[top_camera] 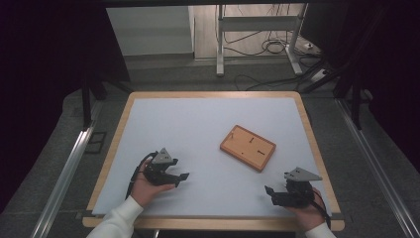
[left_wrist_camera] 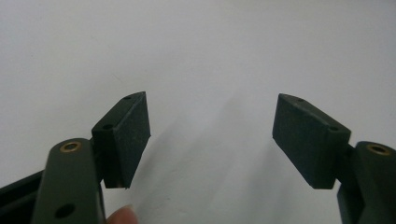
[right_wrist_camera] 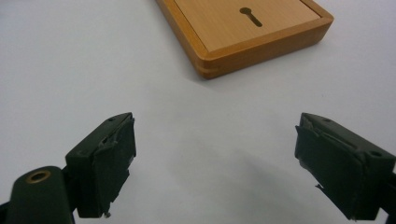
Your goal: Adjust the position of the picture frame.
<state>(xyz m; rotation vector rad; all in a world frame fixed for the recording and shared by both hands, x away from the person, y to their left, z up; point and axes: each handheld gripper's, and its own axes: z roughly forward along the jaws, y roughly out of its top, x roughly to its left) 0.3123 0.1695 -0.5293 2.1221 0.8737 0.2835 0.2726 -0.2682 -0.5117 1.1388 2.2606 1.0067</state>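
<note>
Both claws are sitting low near the person's edge of the table, w/ nothing between the jaws. High view: left gripper [top_camera: 182, 176] is resting at the left, jaws apart and aiming toward the middle; right gripper [top_camera: 270, 191] is at the right, jaws apart too, aiming inward. Wooden board [top_camera: 248, 147] is lying flat on the white mat [top_camera: 198, 124], right of centre, turned at an angle, well apart from the left claw and nearer the right one, up and a bit to its left. Prob. both hands are parked wide so the board stays unobstructed btwn them, ready for a reach.

Left gripper view: pads [left_wrist_camera: 133, 135] are standing wide apart over bare mat; a fingertip [left_wrist_camera: 122, 215] is peeking in at the bottom edge.

Right gripper view: jaws are spread wide, mat btwn them. Board corner [right_wrist_camera: 219, 63] is lying ahead of the claw, slightly right of the midline, not touching; a keyhole-shaped slot [right_wrist_camera: 251, 15] is showing in its top panel. Looks like this claw is lining up on that near corner.
</note>
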